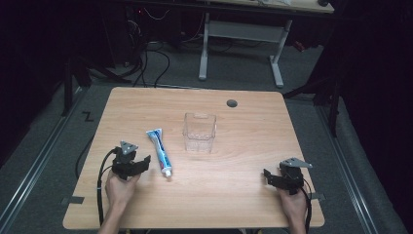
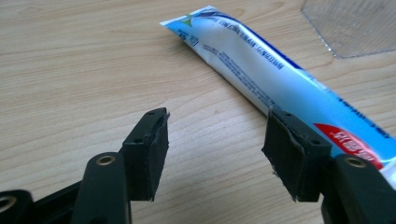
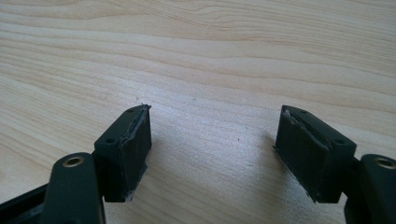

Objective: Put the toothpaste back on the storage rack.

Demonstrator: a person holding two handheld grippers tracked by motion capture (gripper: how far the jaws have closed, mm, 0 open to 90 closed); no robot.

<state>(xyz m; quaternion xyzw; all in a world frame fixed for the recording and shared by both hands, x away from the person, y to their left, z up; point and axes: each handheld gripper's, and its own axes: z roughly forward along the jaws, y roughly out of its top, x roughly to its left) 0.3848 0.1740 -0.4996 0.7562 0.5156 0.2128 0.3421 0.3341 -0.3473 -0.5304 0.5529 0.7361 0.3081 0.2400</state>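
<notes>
Here, toothpaste tube [image 1: 159, 151] lay flat on table [image 1: 243, 195], long axis near-to-far, cap end near, just right of left gripper [image 1: 138, 165]; jaws apart, empty. Right gripper [image 1: 271, 176] well apart, also spread. Clear container [image 1: 199, 132] stood beyond tube.

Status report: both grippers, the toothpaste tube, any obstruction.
Left gripper open, empty, beside toothpaste tube. Right gripper open, empty, over bare table. Tube lies flat; clear container stands apart, nothing blocking.

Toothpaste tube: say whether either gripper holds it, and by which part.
Nothing is held. The toothpaste tube lies flat on the table, beside the open left gripper. The right gripper is open over bare wood.
</notes>
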